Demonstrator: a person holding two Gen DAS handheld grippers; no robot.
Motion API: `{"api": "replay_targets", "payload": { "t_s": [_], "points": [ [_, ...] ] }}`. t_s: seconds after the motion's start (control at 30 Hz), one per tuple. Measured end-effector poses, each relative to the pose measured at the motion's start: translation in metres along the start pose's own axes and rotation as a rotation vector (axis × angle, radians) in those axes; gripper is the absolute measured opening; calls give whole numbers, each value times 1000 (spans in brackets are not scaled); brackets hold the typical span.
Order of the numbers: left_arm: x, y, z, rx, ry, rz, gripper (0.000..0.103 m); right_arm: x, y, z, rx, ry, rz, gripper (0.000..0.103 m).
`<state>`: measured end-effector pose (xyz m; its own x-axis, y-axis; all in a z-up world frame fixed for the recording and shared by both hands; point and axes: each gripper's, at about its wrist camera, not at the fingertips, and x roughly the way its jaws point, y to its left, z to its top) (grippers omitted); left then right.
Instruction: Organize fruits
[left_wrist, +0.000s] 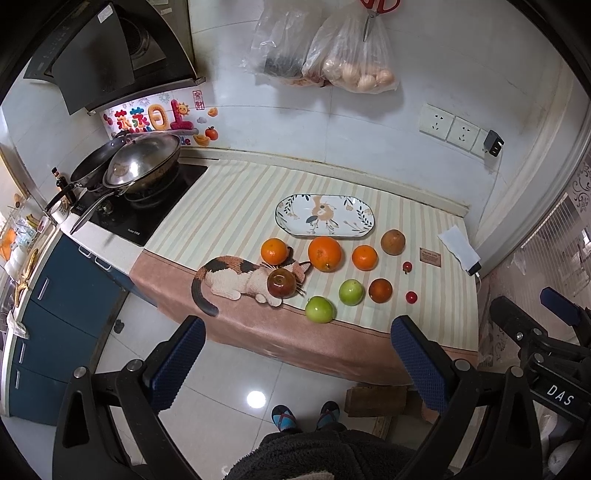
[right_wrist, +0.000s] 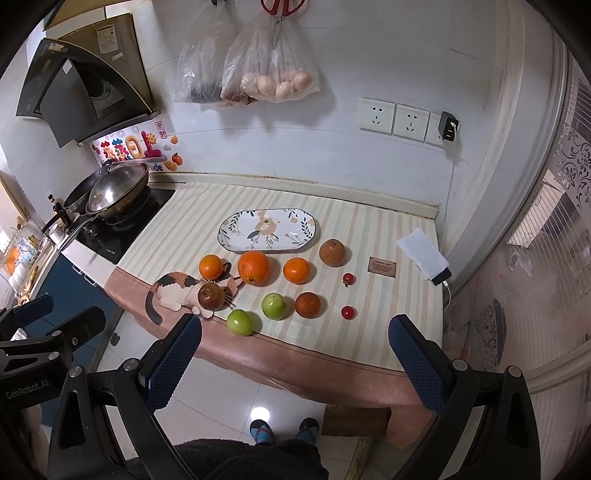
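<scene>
1. The left gripper (left_wrist: 297, 354) has its fingers (left_wrist: 180, 360) spread wide, released and grasping nothing; they touch nothing.
2. The right gripper (right_wrist: 293, 352) is likewise wide open, its fingers (right_wrist: 417, 360) bare and clear of everything.
3. Both grippers hover side by side above the floor, short of the tabletop's (left_wrist: 236, 199) near edge and well back from the oval plate (left_wrist: 325, 218), pointing toward it. In the left wrist view the right gripper's body shows at the right edge; in the right wrist view the left gripper's body shows at the left edge.
4. The oval plate lies bare on the striped cloth, toward the back of the tabletop.
5. Just in front of the plate sits a row: one big orange (left_wrist: 325, 253), with two small oranges (left_wrist: 273, 251) flanking it, and one brown fruit (left_wrist: 392, 242) toward the plate's right end.
6. Nearer the tabletop's front than the plate: two green apples (left_wrist: 320, 309), one dark orange-brown fruit (left_wrist: 380, 290), and one red-brown apple (left_wrist: 282, 283) resting on a cat figure (left_wrist: 236, 278).
7. Two small red tomatoes (left_wrist: 411, 296) lie right of the fruits, well apart from the plate.
</scene>
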<state>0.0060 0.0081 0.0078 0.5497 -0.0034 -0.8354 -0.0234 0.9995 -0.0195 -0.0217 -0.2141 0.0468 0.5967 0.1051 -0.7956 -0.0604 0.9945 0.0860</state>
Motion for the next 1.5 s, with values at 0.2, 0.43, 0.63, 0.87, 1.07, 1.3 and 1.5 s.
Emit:
{"api": "replay_targets", "payload": {
  "t_s": [0.2, 0.43, 0.63, 0.87, 1.07, 1.3, 1.5],
  "points": [
    [-2, 3, 4, -3, -4, -1, 103, 0, 1, 0, -1, 1, 0, 103],
    [-2, 5, 4, -3, -5, -5, 103, 0, 0, 2, 0, 0, -1, 103],
    [-3, 4, 7, 3, -12, -3, 103, -2, -1, 4, 1, -3, -1, 103],
    [-3, 4, 6, 0, -10, -3, 103, -3, -1, 3, 0, -4, -1, 103],
    [-3, 4, 6, -1, -11, -4, 103, -5, -1, 3, 2, -5, 1, 103],
    [-4, 3, 6, 0, -14, -3, 103, -10, -2, 4, 5, -11, 5, 103],
    [-4, 2, 5, 1, -15, -3, 103, -10, -1, 5, 6, -15, 7, 103]
  ]
}}
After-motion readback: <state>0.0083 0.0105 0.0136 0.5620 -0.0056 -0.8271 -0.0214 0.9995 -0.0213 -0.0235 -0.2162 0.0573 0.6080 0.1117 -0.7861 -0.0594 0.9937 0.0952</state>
